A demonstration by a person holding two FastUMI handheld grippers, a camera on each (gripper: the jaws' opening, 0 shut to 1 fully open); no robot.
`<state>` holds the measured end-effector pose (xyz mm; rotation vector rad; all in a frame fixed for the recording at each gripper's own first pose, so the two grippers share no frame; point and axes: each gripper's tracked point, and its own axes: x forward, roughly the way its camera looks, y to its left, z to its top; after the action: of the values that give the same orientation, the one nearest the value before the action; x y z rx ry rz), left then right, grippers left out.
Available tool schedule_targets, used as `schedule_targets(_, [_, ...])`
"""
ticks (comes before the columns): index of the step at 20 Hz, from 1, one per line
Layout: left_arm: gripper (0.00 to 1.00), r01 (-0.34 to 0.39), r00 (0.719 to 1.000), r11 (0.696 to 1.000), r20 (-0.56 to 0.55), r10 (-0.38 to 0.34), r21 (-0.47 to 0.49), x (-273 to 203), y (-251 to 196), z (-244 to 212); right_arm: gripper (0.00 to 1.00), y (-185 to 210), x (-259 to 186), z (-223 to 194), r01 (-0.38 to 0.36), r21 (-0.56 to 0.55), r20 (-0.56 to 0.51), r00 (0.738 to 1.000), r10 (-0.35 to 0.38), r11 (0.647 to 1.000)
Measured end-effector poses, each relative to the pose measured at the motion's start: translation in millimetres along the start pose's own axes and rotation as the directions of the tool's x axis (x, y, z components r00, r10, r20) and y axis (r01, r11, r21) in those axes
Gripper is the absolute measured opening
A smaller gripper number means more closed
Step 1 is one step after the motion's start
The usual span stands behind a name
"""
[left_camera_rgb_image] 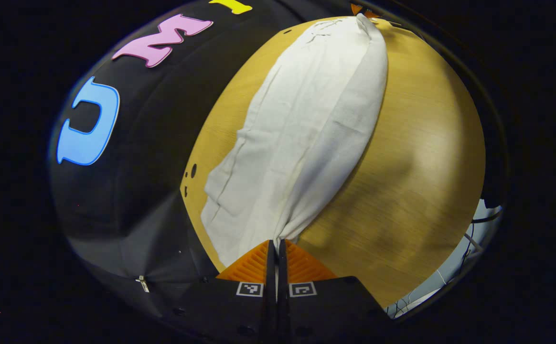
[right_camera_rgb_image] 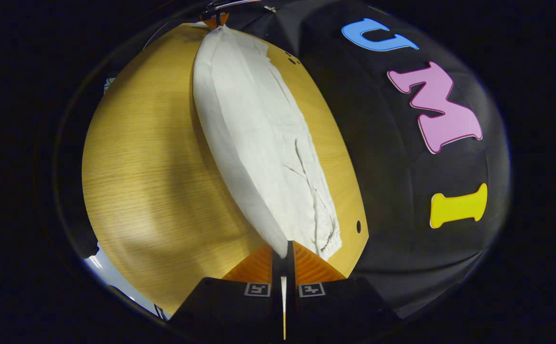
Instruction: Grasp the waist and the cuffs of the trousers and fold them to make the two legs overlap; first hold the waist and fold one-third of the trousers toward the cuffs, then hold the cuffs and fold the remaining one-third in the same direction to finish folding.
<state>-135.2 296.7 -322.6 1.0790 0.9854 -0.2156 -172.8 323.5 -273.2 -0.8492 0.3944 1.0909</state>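
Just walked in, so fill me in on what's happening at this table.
A person is folding white trousers on a wooden table with two handheld grippers. The left gripper is shut on one end of the cloth and the right gripper on the opposite end, so the trousers stretch between them along a raised fold. The rest of the cloth lies flat on the table toward the booth wall.

Bright, sharp centre; edges fisheye-warped, dim.

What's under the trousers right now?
The wooden table shows beside the trousers, held at both ends by the left claw and right claw. Anything beneath the cloth is covered.
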Motion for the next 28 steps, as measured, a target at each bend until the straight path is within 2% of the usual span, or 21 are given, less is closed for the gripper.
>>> schedule_targets(3, [0.05,-0.019,1.0,0.999,0.01,0.019,-0.037,6,27,11,0.06,-32,2,10,0.055,0.023,0.01,0.998,-0.055,0.998])
schedule_targets(7, [0.05,-0.043,0.998,0.998,0.034,0.045,-0.035,15,65,29,0.06,-68,19,21,0.104,0.018,0.021,0.994,-0.104,0.994])
schedule_targets(13, [0.05,-0.056,0.997,0.998,0.047,0.058,-0.039,46,108,52,0.06,-97,58,26,0.118,0.012,0.028,0.993,-0.118,0.993])
schedule_targets(19, [0.05,-0.006,1.0,0.999,-0.005,0.006,-0.039,89,101,53,0.06,-110,99,27,0.118,0.022,0.011,0.993,-0.118,0.993])
schedule_targets(28, [0.05,0.015,0.998,1.0,-0.059,-0.015,-0.014,138,94,54,0.08,-101,159,15,0.075,0.01,-0.05,0.996,-0.074,0.997])
